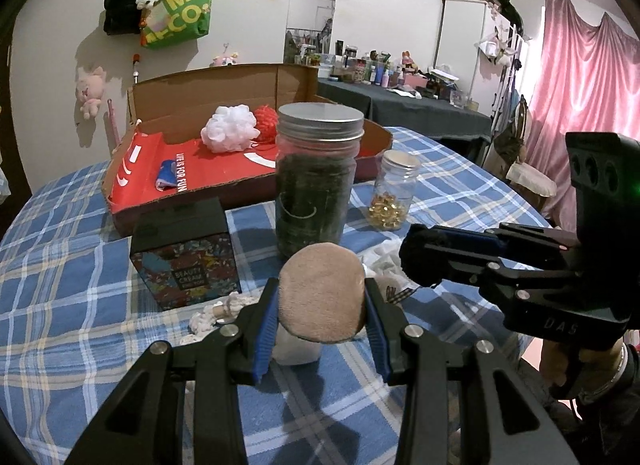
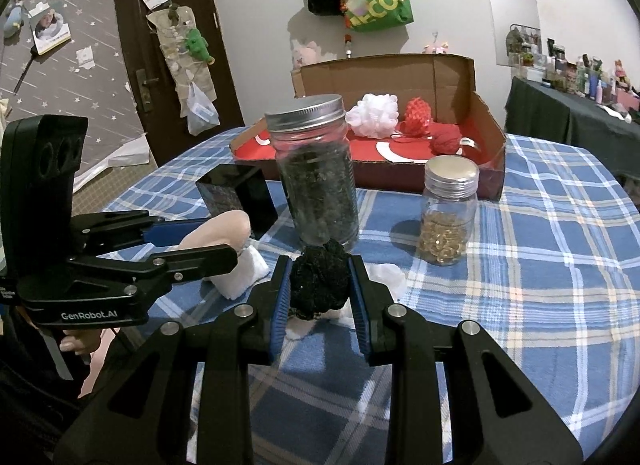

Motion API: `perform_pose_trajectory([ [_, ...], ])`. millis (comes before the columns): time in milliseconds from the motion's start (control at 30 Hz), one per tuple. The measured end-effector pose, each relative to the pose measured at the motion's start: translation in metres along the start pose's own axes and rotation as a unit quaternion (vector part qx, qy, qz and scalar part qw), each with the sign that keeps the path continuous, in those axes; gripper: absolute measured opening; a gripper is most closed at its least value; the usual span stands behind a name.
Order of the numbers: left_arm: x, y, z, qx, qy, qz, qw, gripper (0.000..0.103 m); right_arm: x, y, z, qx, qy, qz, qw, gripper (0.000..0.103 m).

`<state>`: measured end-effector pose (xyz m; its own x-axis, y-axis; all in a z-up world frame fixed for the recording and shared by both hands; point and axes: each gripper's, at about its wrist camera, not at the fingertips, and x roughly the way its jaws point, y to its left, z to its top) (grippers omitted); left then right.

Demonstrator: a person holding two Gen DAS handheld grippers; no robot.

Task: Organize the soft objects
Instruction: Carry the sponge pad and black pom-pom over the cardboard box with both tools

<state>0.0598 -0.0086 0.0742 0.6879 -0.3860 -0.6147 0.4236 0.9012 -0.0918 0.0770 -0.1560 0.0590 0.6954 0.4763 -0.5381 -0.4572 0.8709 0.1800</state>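
My left gripper (image 1: 322, 299) is shut on a round tan powder puff (image 1: 322, 291), held above the checked tablecloth; it also shows in the right wrist view (image 2: 224, 231). My right gripper (image 2: 320, 285) is shut on a black fuzzy ball (image 2: 320, 283), seen at the right of the left wrist view (image 1: 420, 249). The open cardboard box (image 1: 224, 193) with a red lining stands behind, holding a white mesh pouf (image 1: 228, 129) and red yarn (image 1: 266, 119). In the right wrist view the box (image 2: 492, 137) holds the pouf (image 2: 372, 113) and red soft things (image 2: 418, 113).
A tall jar of dark leaves (image 1: 318, 177) and a small jar of gold beads (image 1: 394, 193) stand between the grippers and the box. A black cream box (image 1: 184, 253) sits left. White soft pieces (image 1: 384, 257) and a rope toy (image 1: 212, 313) lie on the cloth.
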Motion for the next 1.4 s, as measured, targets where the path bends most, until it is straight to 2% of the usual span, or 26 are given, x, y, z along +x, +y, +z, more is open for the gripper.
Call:
perform_pose_trajectory([
  [333, -0.002, 0.007, 0.009, -0.001, 0.001, 0.018, 0.9998, 0.042, -0.001, -0.004, 0.009, -0.003, -0.002, -0.015, 1.0, 0.027],
  [967, -0.012, 0.047, 0.034, -0.009, 0.0, 0.067, 0.9977, 0.042, -0.01, -0.033, 0.043, -0.005, -0.014, -0.066, 0.998, 0.027],
  [1400, 0.007, 0.069, 0.057, -0.006, 0.021, 0.061, 0.9979, 0.042, 0.0, -0.049, 0.073, -0.029, -0.01, -0.084, 0.996, 0.027],
])
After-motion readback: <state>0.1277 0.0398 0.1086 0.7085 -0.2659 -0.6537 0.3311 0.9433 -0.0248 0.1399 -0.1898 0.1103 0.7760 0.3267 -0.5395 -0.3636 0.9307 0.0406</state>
